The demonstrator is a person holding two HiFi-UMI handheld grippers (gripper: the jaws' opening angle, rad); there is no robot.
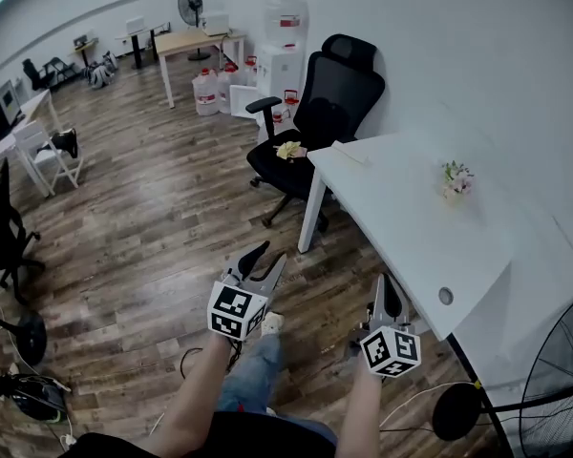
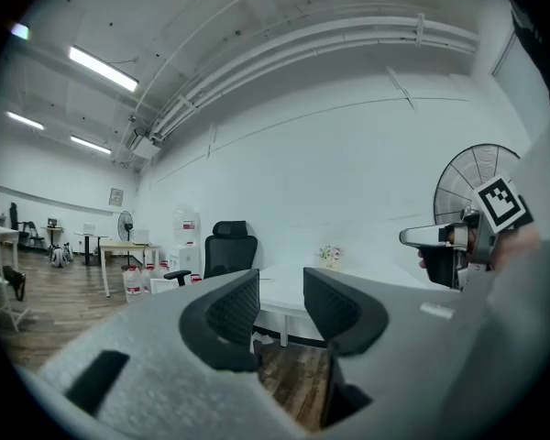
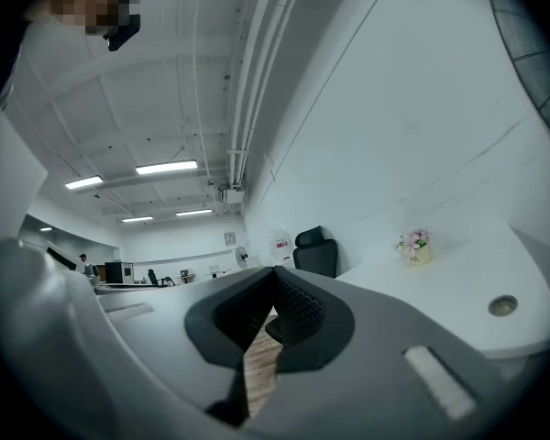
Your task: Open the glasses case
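Left hand-held gripper [image 1: 270,255] is held with jaws apart, empty; right hand-held gripper [image 1: 390,281] is held with jaws together, beside the white counter [image 1: 411,219].

White table [image 1: 411,227], small flower pot [image 1: 456,180] near its wall-side edge.

Bright, even light from ceiling strip lights [image 2: 103,69]; soft shadows; fisheye-warped, dark-vignetted edges.
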